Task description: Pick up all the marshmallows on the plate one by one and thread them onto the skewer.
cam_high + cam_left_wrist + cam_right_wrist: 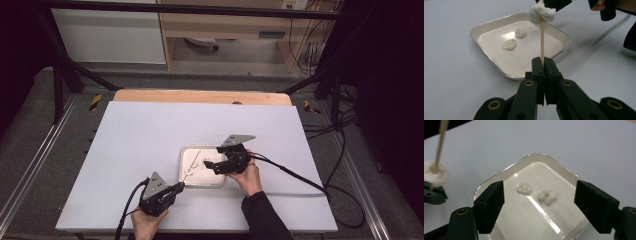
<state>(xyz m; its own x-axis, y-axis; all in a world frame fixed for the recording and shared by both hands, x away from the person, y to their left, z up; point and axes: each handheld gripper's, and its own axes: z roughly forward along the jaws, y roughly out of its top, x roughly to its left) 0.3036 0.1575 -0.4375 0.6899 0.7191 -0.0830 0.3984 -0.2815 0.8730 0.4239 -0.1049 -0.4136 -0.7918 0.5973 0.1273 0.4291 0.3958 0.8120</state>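
My left gripper (543,62) is shut on the lower end of a thin wooden skewer (542,37), which points up and away over the tray. A white puffy piece (542,12) is threaded on the skewer. The same skewered piece (435,173) appears at the left of the right gripper view, just above the left gripper's jaws. Two more white pieces (524,188) (547,195) lie side by side in a shallow silver tray (506,173). My right gripper (539,195) is open above the tray with nothing between its pads. From above, the left gripper (180,186) is at the tray's near left corner and the right gripper (212,159) over its right side.
The tray (182,165) rests on a white sheet (140,140) that covers a wooden table. A black cable (290,175) trails right from the right gripper. Dark frame bars and a shelf stand beyond the table's far edge.
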